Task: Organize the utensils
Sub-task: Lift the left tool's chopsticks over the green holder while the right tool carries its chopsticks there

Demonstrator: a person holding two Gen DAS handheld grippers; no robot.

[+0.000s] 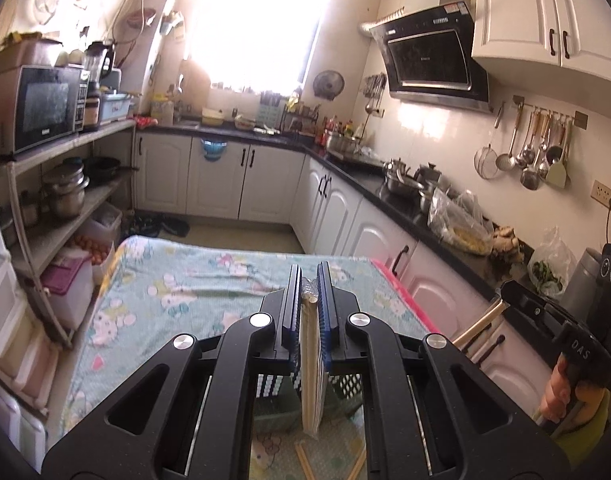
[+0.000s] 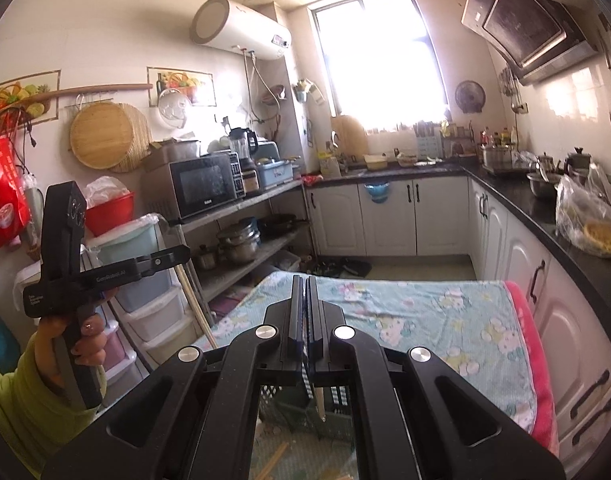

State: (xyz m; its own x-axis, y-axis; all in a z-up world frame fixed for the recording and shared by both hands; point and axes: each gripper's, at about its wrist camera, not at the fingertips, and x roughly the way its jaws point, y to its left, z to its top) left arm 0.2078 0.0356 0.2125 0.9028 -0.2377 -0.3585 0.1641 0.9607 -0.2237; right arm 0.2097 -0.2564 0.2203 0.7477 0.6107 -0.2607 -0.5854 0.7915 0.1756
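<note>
My left gripper (image 1: 309,276) is shut on a plastic-wrapped bundle of pale wooden chopsticks (image 1: 311,360), which hangs straight down from its blue pads. In the right wrist view the same left gripper (image 2: 179,255) is held up at the left, the bundle (image 2: 193,304) dangling below it. My right gripper (image 2: 304,280) is shut on a thin brownish chopstick pair (image 2: 319,404) that hangs under the jaws. From the left wrist view that right gripper (image 1: 507,290) is off to the right with its sticks (image 1: 479,326) slanting down-left. Both are raised above a black lattice basket (image 1: 347,388).
A table under a teal cartoon-print cloth (image 1: 193,292) stretches ahead, with loose chopsticks (image 1: 305,460) lying near the basket. White cabinets and a dark counter (image 1: 385,196) run along the right. A shelf rack with a microwave (image 1: 45,108) stands at the left.
</note>
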